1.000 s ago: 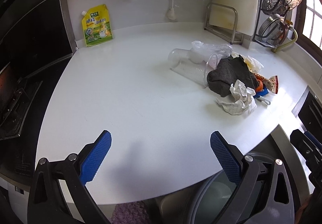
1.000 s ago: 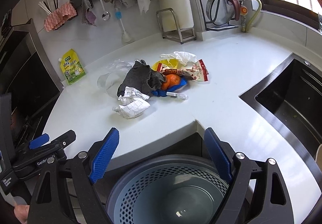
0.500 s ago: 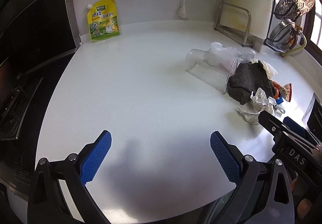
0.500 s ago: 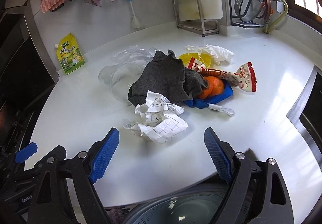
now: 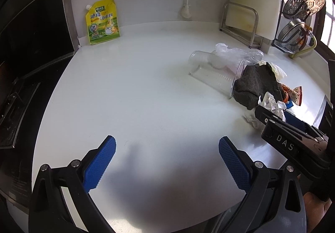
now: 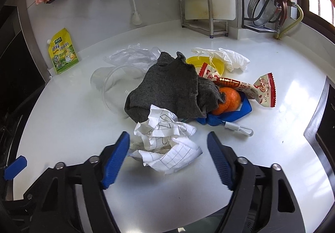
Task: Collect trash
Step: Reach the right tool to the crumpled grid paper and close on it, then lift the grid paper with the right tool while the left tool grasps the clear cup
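**Crumpled paper between the right jaws, nothing gripped yet**

Paper is the nearest piece of trash: the crumpled paper [image 6: 165, 140], white with a ruled grid, lies at the front of the heap on the white countertop [image 6: 272, 61], and the right gripper [image 6: 168, 156] stands with its blue pads spread wide on either side of it — not touching, as far as the view shows. The left gripper [image 5: 167, 161] is equally wide and holds nothing, over bare counter well apart from the heap.

Behind the paper sit a grey cloth [image 6: 171, 86], an orange [image 6: 228, 100], a snack wrapper [image 6: 247, 85], a blue strap [image 6: 226, 115] and a clear plastic cup [image 6: 108, 86] on its side.

Risks, as I judge them: the paper is light and springy, so a shallow close may pinch only a flap and let it tear or slip free. Its back edge touches the cloth — closing too deep could snag that fabric and drag the orange or the cup along, and the orange would likely roll.
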Motion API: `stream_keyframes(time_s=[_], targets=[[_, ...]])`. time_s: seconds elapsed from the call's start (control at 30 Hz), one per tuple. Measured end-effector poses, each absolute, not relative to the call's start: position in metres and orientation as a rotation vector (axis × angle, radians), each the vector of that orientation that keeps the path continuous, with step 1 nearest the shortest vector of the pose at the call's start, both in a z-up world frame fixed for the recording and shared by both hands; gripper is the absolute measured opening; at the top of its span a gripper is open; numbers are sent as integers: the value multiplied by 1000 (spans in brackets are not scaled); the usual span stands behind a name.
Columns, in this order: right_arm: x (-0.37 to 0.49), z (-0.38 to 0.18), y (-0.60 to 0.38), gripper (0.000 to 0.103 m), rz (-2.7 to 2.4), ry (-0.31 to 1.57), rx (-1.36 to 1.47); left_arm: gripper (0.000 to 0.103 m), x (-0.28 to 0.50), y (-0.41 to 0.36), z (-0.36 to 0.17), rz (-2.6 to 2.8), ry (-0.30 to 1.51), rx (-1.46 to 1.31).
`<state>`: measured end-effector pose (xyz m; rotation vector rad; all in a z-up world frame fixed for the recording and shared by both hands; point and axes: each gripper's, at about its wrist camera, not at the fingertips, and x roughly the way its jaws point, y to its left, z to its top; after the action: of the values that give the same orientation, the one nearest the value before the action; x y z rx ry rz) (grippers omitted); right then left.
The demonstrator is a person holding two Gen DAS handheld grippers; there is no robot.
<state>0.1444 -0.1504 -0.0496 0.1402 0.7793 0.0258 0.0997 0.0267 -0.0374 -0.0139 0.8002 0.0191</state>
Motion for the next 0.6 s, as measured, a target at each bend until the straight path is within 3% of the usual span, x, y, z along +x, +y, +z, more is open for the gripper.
stream_keyframes(time_s=[0.17,0.6], targets=[[138,-49,-152,44,58,766,143,97,110,24,-33,13,774,-25],[70,-38,-210,42,38,695,288,97,161,-10,-24,-40,722,-60]])
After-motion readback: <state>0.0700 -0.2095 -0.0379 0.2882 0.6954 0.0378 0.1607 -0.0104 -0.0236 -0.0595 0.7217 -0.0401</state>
